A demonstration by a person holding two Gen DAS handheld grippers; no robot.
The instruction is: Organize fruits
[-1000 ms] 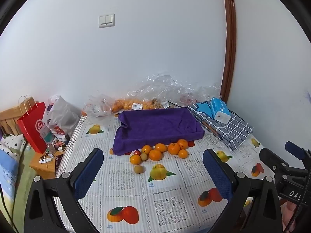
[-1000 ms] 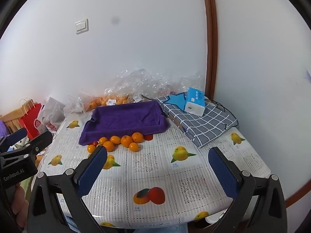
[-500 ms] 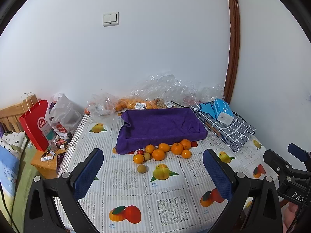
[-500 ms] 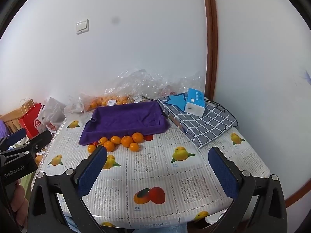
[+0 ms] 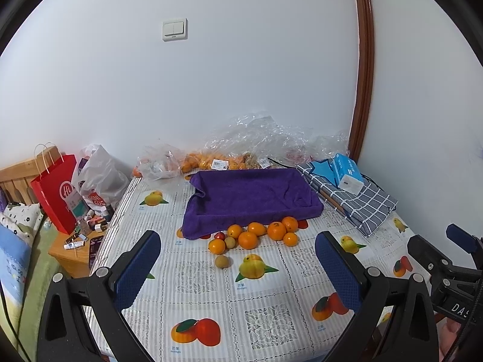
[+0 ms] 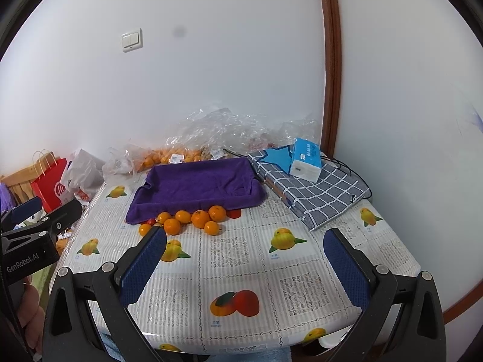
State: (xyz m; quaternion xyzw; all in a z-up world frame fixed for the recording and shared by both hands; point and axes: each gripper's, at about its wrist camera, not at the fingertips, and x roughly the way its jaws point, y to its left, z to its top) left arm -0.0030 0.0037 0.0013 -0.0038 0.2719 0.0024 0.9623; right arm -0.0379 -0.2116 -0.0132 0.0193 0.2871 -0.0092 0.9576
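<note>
My left gripper [image 5: 235, 267] hangs wide open and empty over the near table [image 5: 271, 325]. The oranges [image 5: 248, 239] cluster against the front edge of the purple towel tray [image 5: 250, 196], a small brown fruit [image 5: 222, 261] just apart; they look light, round, firm, prone to rolling, so I would pinch across the widest part. My right gripper [image 6: 244, 264] is likewise fully spread, holding nothing.

Both wrist views look forward over the table [image 5: 211, 307] from its near edge, sharing the purple cloth [image 5: 250, 196] mid-frame.
</note>
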